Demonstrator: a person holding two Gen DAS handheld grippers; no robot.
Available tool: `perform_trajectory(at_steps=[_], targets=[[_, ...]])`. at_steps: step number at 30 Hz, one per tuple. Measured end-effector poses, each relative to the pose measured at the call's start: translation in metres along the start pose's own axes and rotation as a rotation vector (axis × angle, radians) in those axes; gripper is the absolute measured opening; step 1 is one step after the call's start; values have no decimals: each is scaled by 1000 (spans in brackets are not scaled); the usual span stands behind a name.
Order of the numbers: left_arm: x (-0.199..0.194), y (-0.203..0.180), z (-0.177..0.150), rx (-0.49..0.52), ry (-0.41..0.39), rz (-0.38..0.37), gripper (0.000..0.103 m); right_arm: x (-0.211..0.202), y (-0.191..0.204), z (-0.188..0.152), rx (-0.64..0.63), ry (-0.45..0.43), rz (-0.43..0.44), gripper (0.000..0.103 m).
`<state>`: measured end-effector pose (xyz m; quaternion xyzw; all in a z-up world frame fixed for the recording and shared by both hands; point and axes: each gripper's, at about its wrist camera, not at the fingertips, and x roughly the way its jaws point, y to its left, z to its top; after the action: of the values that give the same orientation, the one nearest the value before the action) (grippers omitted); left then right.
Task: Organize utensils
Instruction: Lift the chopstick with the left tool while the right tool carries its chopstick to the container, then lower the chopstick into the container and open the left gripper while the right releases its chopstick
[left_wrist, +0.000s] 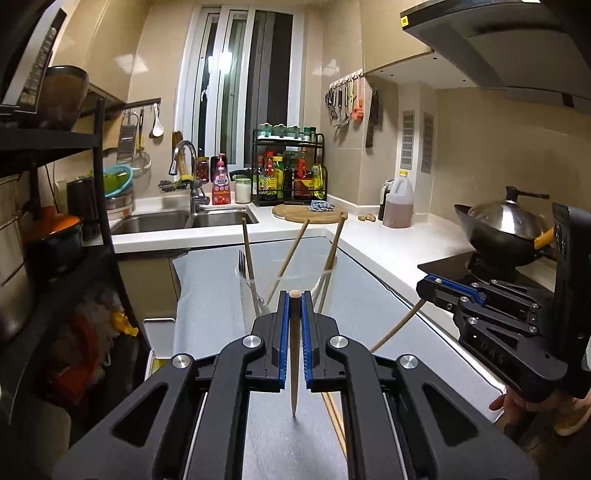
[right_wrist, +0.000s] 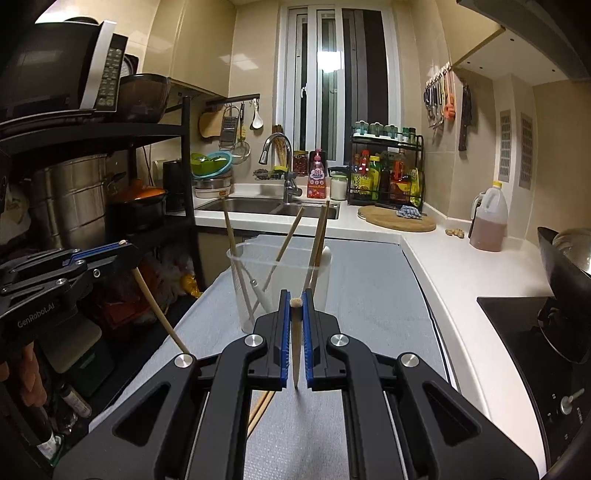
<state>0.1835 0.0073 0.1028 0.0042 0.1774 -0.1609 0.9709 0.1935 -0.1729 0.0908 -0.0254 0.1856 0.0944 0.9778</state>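
In the left wrist view my left gripper (left_wrist: 294, 297) is shut on a wooden chopstick (left_wrist: 294, 354), which hangs tip-down above the grey mat (left_wrist: 369, 295). Just beyond it stands a clear cup (left_wrist: 245, 306) holding three chopsticks (left_wrist: 295, 247) and a fork (left_wrist: 242, 264). At the right, my right gripper (left_wrist: 424, 283) holds its own chopstick (left_wrist: 399, 325). In the right wrist view my right gripper (right_wrist: 295, 297) is shut on that chopstick (right_wrist: 296, 350), with the cup (right_wrist: 321, 280) close ahead. The left gripper (right_wrist: 123, 245) shows at the left. Loose chopsticks (right_wrist: 262, 406) lie on the mat below.
A sink (left_wrist: 184, 219) with a tap lies beyond the mat. A round cutting board (left_wrist: 310, 214) and an oil jug (left_wrist: 398, 203) stand on the white counter. A lidded wok (left_wrist: 506, 229) sits on the stove at the right. A black shelf rack (left_wrist: 99, 184) lines the left.
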Motion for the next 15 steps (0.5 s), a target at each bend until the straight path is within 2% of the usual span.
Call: perform_trajectory(at_steps=[8, 15], targets=[[8, 9, 45, -14, -3, -31, 6, 7, -7, 39, 14, -4, 18, 7], [9, 11, 98, 25, -70, -35, 6, 4, -13, 96, 14, -74, 33, 7]])
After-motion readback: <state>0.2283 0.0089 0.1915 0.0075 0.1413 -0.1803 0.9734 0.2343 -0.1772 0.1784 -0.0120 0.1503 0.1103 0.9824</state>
